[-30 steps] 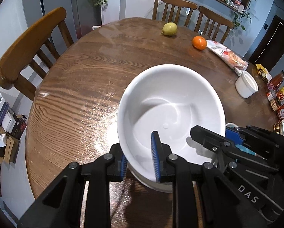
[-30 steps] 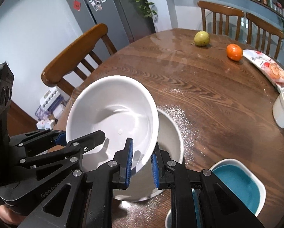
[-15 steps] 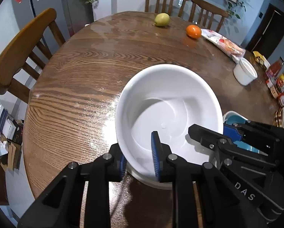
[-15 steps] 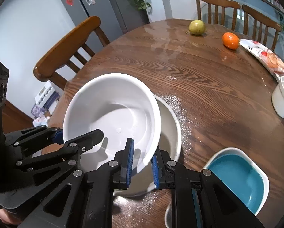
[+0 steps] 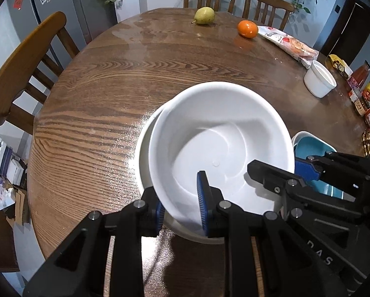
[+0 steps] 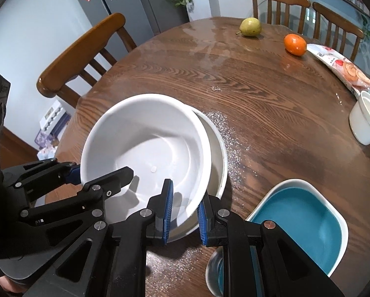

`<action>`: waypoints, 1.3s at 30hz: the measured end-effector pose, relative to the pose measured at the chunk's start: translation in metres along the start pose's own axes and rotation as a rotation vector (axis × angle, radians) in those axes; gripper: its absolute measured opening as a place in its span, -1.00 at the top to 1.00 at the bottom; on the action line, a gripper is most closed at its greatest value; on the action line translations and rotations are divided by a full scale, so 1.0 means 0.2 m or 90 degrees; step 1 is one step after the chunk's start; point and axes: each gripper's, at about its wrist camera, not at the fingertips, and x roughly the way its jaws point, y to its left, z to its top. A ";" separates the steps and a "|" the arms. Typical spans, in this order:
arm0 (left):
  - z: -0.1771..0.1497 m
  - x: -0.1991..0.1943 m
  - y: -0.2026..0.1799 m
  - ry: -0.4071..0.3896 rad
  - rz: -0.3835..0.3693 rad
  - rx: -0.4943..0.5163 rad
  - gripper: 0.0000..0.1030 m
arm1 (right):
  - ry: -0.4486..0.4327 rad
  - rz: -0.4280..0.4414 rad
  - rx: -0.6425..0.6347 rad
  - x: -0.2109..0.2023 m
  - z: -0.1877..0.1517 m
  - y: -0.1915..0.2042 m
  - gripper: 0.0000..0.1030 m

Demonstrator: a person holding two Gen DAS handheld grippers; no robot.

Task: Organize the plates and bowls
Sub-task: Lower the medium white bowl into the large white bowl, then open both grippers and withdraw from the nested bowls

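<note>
A large white bowl (image 5: 219, 133) is held tilted, partly sunk into a second white bowl (image 5: 141, 153) that stands on the round wooden table (image 5: 98, 86). My left gripper (image 5: 181, 210) is shut on its near rim. My right gripper (image 6: 183, 212) is shut on the rim at the other side. In the right wrist view the held bowl (image 6: 145, 138) overlaps the lower bowl (image 6: 218, 146). A white dish with a blue inside (image 6: 301, 222) lies just to the right, also in the left wrist view (image 5: 308, 146).
A small white ramekin (image 5: 319, 79), a pear (image 5: 204, 16), an orange (image 5: 247, 28) and a snack packet (image 5: 288, 44) lie at the far side. Bottles and jars (image 5: 365, 96) line the right edge. Wooden chairs (image 5: 24, 61) stand around the table.
Both grippers have lowered the held bowl down into the lower bowl and shifted it slightly right. Both grips are unchanged.
</note>
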 end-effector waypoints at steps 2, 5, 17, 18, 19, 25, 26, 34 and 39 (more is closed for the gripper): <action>0.00 0.00 0.00 0.000 0.002 0.000 0.62 | 0.000 -0.001 0.000 0.00 0.00 0.00 0.61; 0.00 0.01 -0.01 0.001 0.003 0.001 0.62 | 0.000 -0.005 -0.002 0.01 0.00 0.00 0.61; 0.01 0.03 -0.01 0.009 0.007 -0.001 0.58 | -0.001 -0.015 -0.007 0.00 0.01 0.01 0.61; 0.01 0.03 -0.01 0.009 0.007 -0.001 0.58 | -0.001 -0.016 -0.007 0.00 0.01 0.01 0.61; 0.01 0.03 -0.01 0.009 0.007 -0.001 0.57 | -0.002 -0.016 -0.006 0.00 0.01 0.01 0.61; 0.02 0.03 0.00 0.006 0.006 -0.010 0.55 | -0.008 -0.017 -0.005 -0.01 0.01 0.01 0.61; 0.02 0.02 0.00 0.005 0.007 -0.009 0.54 | -0.009 -0.017 -0.005 -0.01 0.01 0.00 0.61; 0.02 -0.01 0.01 -0.007 0.026 -0.017 0.29 | -0.023 -0.029 -0.005 -0.04 -0.01 0.00 0.61; 0.02 -0.05 0.01 -0.025 0.028 -0.024 0.21 | -0.045 -0.032 -0.003 -0.08 -0.01 0.00 0.56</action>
